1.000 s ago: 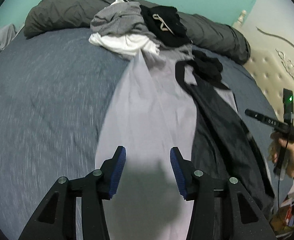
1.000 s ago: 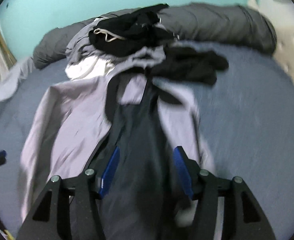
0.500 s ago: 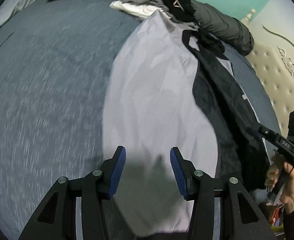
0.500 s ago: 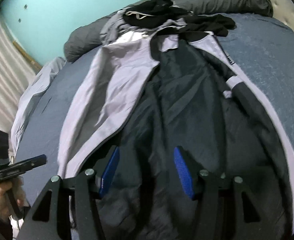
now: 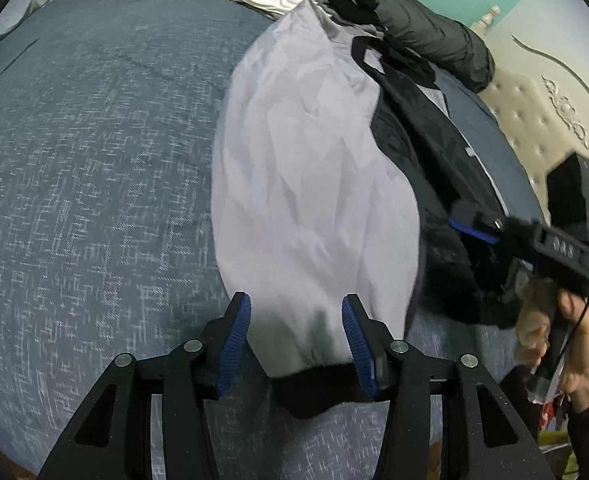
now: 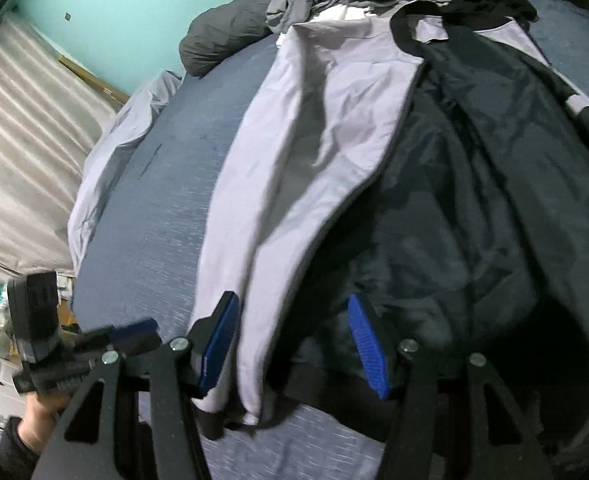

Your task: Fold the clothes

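Both grippers closing in on the jacket's near hem

The jacket (image 5: 314,184) is lying lengthwise on the bed (image 5: 94,160), running away from both tools. The left gripper (image 5: 296,344) is straddling the lilac sleeve's cuff, jaws opening, gripping nothing; the right gripper (image 6: 290,344) is hanging half-open and empty over the hem. Since a second ago, both have dropped nearer.

Room had a teal wall (image 6: 134,8) behind the bed (image 5: 94,160), which wore a blue-grey heathered cover. Cream tufted headboard (image 5: 534,128) with carved trim sat on one side, pale striped curtains (image 6: 18,128) on the other.
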`<control>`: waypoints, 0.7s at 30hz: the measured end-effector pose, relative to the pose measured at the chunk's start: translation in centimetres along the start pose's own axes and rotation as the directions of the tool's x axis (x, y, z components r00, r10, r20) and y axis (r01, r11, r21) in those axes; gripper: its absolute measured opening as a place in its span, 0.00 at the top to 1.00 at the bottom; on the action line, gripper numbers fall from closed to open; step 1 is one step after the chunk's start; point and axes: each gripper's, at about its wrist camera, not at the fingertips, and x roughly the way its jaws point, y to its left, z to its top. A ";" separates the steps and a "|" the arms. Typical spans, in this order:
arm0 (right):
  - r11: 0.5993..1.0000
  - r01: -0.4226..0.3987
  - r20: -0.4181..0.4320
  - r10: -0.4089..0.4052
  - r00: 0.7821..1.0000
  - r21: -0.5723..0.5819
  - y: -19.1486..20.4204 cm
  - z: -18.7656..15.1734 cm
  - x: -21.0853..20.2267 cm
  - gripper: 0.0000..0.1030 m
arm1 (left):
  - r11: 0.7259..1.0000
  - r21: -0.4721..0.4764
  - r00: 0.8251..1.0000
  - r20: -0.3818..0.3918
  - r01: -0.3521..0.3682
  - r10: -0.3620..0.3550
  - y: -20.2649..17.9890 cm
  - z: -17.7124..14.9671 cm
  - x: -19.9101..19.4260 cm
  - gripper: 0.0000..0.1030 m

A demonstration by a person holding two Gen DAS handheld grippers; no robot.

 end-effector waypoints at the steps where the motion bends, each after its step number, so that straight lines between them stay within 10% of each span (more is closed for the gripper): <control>1: 1.000 -0.014 -0.004 0.014 1.000 0.005 0.2 0.0 0.2 0.44 | 1.000 0.004 1.000 -0.003 0.005 -0.005 -0.2 -0.2 0.0 0.47; 10: 0.998 0.012 -0.066 -0.016 0.998 -0.060 1.0 -0.1 3.0 0.94 | 0.999 0.037 0.999 -0.007 0.035 -0.035 -2.8 -0.8 0.6 0.47; 21: 0.996 0.002 -0.007 -0.003 1.000 -0.088 0.7 -0.1 0.4 0.98 | 0.994 0.097 0.999 -0.028 0.042 -0.040 -6.2 -0.5 3.4 0.46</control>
